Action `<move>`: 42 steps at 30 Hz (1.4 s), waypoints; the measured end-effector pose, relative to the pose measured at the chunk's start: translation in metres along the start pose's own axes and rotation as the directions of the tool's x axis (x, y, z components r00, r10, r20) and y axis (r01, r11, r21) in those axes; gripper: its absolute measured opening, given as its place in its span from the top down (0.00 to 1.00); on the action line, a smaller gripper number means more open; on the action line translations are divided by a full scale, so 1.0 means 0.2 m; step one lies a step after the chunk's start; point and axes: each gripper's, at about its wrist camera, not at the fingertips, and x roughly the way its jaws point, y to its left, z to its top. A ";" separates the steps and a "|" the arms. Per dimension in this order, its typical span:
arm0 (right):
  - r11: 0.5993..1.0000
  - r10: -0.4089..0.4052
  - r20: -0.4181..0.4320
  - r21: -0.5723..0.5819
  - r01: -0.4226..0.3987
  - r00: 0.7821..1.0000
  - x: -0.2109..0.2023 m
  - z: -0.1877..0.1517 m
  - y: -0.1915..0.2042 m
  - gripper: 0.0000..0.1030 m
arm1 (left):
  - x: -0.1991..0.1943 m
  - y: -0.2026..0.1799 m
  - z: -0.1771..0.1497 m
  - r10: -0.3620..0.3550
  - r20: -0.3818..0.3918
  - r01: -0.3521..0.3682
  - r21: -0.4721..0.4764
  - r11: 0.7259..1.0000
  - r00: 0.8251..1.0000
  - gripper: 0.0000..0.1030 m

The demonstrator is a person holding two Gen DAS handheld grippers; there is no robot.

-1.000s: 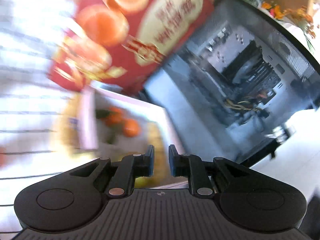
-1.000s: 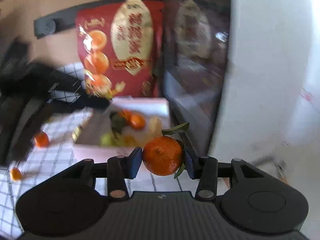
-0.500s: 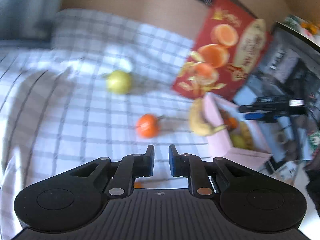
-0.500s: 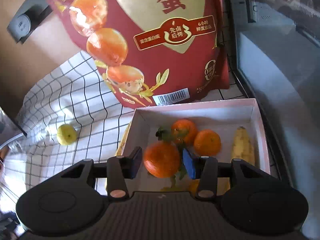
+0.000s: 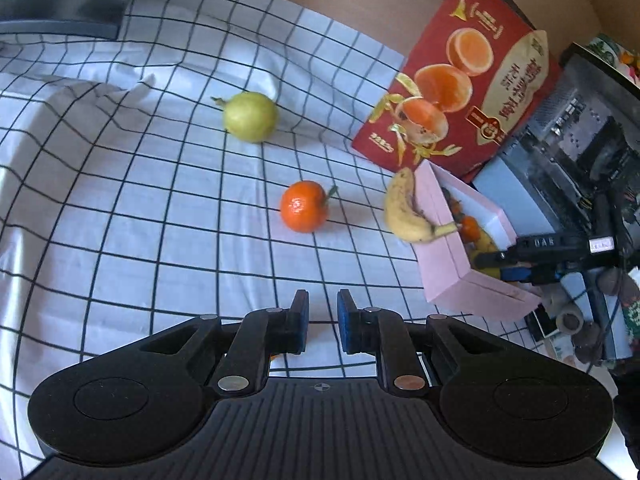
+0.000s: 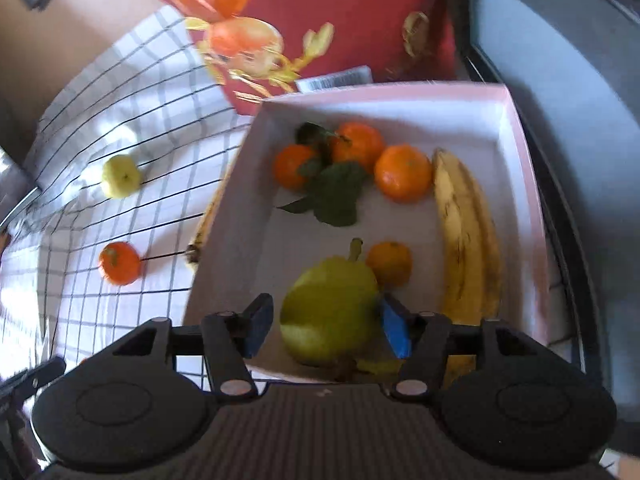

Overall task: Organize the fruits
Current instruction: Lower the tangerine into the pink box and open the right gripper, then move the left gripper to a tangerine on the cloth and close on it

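Observation:
My right gripper [image 6: 326,326] hangs over the pink box [image 6: 384,90], its jaws opening and gripping nothing. A green pear [image 6: 330,312] on the box floor shows between its fingers, with a gap at the left pad. A leafy tangerine [image 6: 294,166] lies free in the box beside two more tangerines [image 6: 402,172], a small one [image 6: 388,262] and a banana [image 6: 466,240]. My left gripper [image 5: 322,320] is shut and empty above the checked cloth. Ahead of it lie a tangerine [image 5: 304,206] and a pear [image 5: 250,116]; a banana [image 5: 408,208] leans on the pink box [image 5: 444,276].
A red carton [image 5: 460,92] stands behind the box. A dark glass-sided case [image 5: 568,136] runs along the box's right side. A grey object [image 5: 60,0] sits at the cloth's far left corner. Small clutter [image 5: 576,320] lies near the box's front corner.
My right gripper came down over the box and opened; the tangerine it held now lies inside. My left gripper swung from the carton to the cloth, then stayed still.

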 end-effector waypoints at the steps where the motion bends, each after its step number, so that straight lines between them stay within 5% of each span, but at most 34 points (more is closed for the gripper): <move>1: 1.000 0.003 0.005 0.021 -0.003 1.000 0.00 0.00 0.00 0.35 | 0.00 0.00 0.00 -0.001 -0.001 0.001 0.004 1.000 1.000 0.83; 4: 0.993 0.107 0.047 0.055 -0.109 0.993 -0.04 0.00 0.00 0.33 | 0.00 0.01 -0.02 0.004 -0.009 -0.004 0.002 1.000 1.000 0.83; 7: 0.953 0.272 0.062 0.119 -0.278 0.960 -0.07 0.01 -0.01 0.33 | -0.01 0.04 -0.02 0.021 -0.012 -0.022 -0.011 1.000 1.000 0.83; 9: 0.945 0.291 0.100 0.126 -0.302 0.951 -0.11 0.00 0.00 0.33 | -0.02 0.07 -0.02 0.038 -0.005 -0.038 -0.022 0.999 0.999 0.83; 15: 0.995 0.089 0.228 -0.055 -0.078 0.969 -0.25 -0.06 0.13 0.33 | -0.03 0.15 -0.02 0.222 -0.008 -0.222 -0.045 0.974 0.975 0.83; 21: 0.927 -0.042 0.387 -0.330 0.181 0.921 -0.30 -0.27 0.42 0.33 | -0.03 0.16 -0.04 0.228 -0.036 -0.229 -0.028 0.973 0.973 0.83; 29: 0.862 0.041 0.385 -0.481 0.162 0.922 -0.22 -0.63 0.74 0.33 | 0.04 -0.02 -0.06 0.220 -0.029 -0.214 0.139 0.967 0.975 0.83; 34: 0.872 0.049 0.361 -0.469 0.136 0.931 -0.19 -0.72 0.78 0.33 | 0.08 -0.12 -0.06 0.263 0.005 -0.256 0.252 0.933 0.965 0.83; 42: 0.894 -0.014 0.336 -0.417 0.162 0.942 -0.16 -0.77 0.67 0.33 | 0.12 -0.18 -0.09 0.203 -0.034 -0.179 0.347 0.921 0.979 0.73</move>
